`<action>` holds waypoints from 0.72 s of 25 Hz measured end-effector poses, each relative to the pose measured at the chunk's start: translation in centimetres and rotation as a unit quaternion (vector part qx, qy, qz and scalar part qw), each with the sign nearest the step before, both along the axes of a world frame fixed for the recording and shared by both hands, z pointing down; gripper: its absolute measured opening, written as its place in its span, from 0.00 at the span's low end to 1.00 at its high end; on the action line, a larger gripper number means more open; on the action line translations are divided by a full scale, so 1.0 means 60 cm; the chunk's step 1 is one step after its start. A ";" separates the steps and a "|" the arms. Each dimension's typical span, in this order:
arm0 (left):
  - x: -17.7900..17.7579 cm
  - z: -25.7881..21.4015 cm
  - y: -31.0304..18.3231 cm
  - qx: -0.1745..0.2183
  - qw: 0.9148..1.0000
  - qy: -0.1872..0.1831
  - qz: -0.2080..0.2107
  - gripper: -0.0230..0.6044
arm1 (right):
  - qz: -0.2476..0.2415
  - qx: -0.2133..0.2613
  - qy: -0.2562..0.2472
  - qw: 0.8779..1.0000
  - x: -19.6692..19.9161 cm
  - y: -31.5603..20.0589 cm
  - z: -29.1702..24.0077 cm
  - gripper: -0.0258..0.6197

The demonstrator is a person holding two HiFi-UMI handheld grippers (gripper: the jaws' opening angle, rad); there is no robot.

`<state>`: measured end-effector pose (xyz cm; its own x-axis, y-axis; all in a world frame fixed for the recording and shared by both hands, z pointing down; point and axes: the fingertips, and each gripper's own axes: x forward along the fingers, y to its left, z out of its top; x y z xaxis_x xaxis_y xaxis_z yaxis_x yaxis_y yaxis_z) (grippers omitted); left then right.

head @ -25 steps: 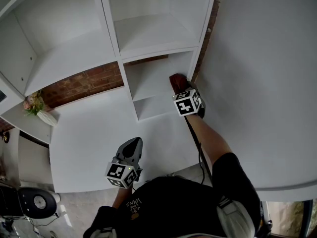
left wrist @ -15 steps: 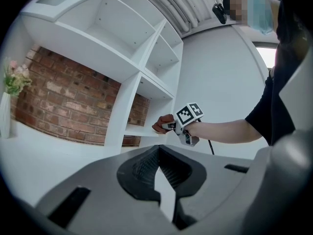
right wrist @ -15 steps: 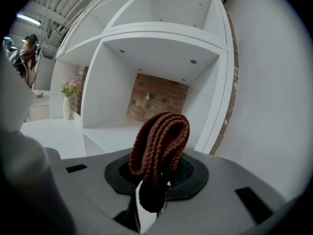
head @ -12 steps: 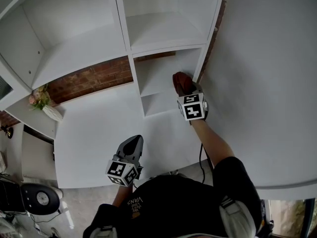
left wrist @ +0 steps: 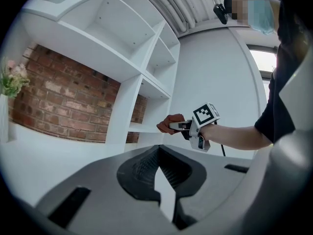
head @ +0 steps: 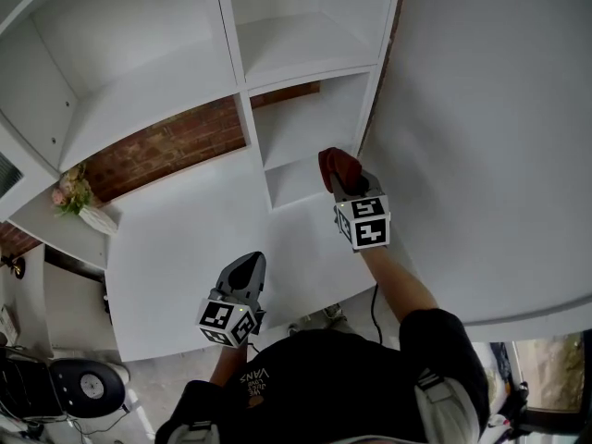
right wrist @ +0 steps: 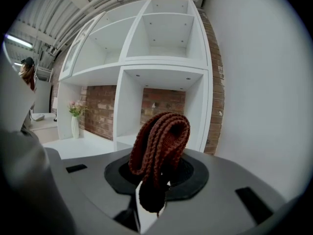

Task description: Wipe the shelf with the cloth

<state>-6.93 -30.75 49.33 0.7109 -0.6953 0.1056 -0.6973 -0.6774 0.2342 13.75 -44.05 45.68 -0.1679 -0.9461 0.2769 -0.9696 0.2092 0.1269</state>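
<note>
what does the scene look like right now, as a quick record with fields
right gripper: shut on the cloth
cloth: dark red knit, folded, standing up from the jaws
left gripper: shut, empty, held low
shelf: white, open compartments, brick wall behind
cloth position: in front of the low right compartment
cloth touching shelf: cannot tell
also there: vase of flowers on the left ledge
</note>
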 end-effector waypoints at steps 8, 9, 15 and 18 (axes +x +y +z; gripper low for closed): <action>-0.021 0.022 0.017 -0.017 1.000 0.002 0.019 0.05 | 0.018 -0.025 -0.033 0.999 -0.014 0.090 0.050 0.18; -0.022 0.024 0.018 -0.018 1.000 0.002 0.018 0.05 | 0.019 -0.028 -0.035 0.999 -0.014 0.099 0.056 0.18; -0.007 0.025 0.023 -0.015 1.000 0.002 0.020 0.05 | 0.020 -0.036 -0.042 0.998 -0.007 0.145 0.084 0.18; 0.009 0.020 0.029 -0.010 1.000 0.000 0.017 0.05 | 0.015 -0.038 -0.044 0.998 0.001 0.169 0.095 0.18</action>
<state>-6.40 -29.00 50.52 0.7346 -0.6680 0.1191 -0.6734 -0.6962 0.2485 13.83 -33.92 51.37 -0.1668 -0.9282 0.3326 -0.9823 0.1857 0.0257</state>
